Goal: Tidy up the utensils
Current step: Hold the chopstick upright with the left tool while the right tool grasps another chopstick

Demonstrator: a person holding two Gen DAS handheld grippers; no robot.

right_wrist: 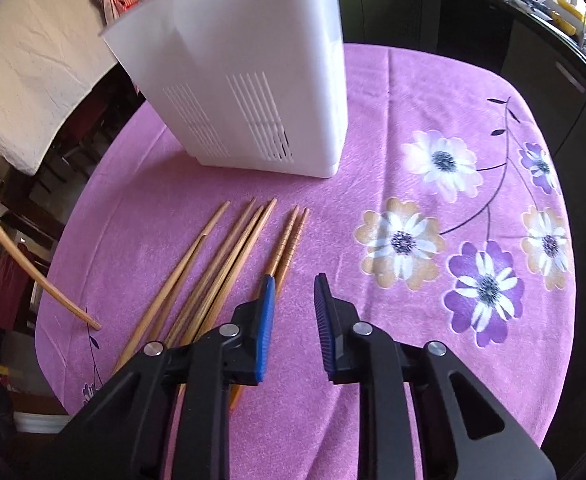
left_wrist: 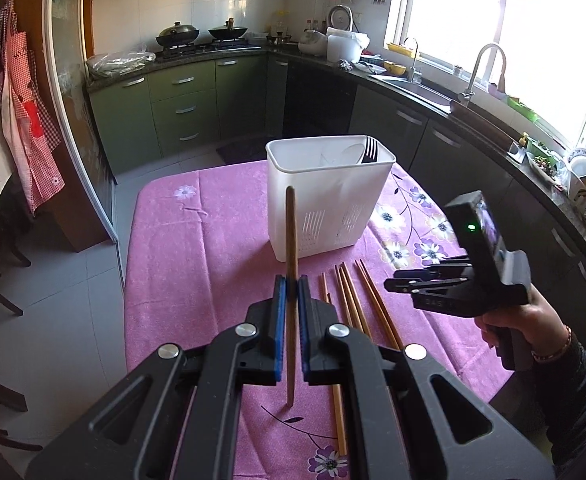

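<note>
- Chopstick (left_wrist: 291, 264) in your left wrist view stands nearly upright, clamped between the blue pads of your left gripper (left_wrist: 291, 294), its lower tip hanging just above the pink floral tablecloth (left_wrist: 197, 248)
- Behind it you see the white utensil holder (left_wrist: 325, 200) standing on the cloth, with a fork (left_wrist: 369, 149) and a pale spoon (left_wrist: 351, 154) leaning in its far right end
- To the right of your pads, the loose chopsticks (left_wrist: 357, 300) lie side by side on the cloth, between you and the holder
- Your right gripper (left_wrist: 389, 284) hovers over their right edge, held by your hand (left_wrist: 525, 324)
- In your right wrist view, the right gripper (right_wrist: 295, 300) has its jaws apart with only cloth between them; they grip nothing
- The left pad sits just over the rightmost pair of the loose chopsticks (right_wrist: 229, 264), which fan out towards the holder (right_wrist: 253, 80)
- At the left edge you see the lifted chopstick (right_wrist: 33, 276), slanting down towards the cloth (right_wrist: 413, 100)
</note>
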